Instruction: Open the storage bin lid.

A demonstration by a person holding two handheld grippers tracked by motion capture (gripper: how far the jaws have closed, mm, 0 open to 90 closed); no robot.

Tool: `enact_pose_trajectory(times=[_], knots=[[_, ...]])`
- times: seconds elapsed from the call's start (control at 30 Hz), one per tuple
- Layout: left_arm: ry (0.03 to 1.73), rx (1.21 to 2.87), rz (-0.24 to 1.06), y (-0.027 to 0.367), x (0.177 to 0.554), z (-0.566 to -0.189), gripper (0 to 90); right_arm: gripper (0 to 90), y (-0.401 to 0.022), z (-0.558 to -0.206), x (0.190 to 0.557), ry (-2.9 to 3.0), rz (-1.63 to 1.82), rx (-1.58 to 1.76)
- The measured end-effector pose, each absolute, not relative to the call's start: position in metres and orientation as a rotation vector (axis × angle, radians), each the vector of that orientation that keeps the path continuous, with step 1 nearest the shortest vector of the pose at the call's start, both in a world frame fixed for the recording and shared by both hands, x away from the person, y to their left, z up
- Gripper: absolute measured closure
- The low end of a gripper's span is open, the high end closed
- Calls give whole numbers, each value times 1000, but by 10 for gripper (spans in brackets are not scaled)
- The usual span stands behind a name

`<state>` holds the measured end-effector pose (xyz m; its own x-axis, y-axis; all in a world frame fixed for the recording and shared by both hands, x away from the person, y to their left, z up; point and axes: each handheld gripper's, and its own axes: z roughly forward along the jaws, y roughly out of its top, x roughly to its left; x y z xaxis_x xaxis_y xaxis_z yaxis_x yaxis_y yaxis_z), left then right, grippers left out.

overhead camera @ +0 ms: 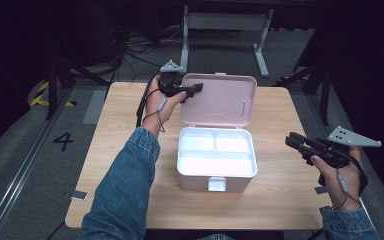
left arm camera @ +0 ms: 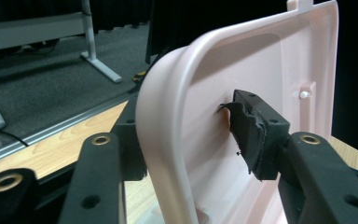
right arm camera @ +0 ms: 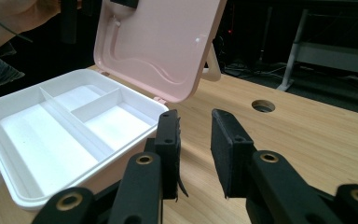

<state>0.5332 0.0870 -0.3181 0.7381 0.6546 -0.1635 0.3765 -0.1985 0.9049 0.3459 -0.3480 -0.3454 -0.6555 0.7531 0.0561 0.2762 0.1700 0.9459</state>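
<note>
Left tool [overhead camera: 192,90] straddles lid [overhead camera: 222,100] edge, jaws loose, not pinching; lid may drop shut onto box [overhead camera: 216,172]. Right tool [overhead camera: 294,142] half open, empty.

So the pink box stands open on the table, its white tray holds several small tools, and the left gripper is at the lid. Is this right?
Not quite: the white tray is empty, as the right gripper view shows. The pink box stands open, with the left gripper at the lid.
</note>
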Motion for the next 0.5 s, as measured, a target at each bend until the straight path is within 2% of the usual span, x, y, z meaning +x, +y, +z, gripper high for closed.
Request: enact_pose_trajectory(times=[0.17,0.5], knots=[[814,1820,312,83,541,-325,441,733,-350,-346,347,2023,1493,979],[827,1803,278,81,553,-340,403,726,-350,-348,348,2025,1485,995]])
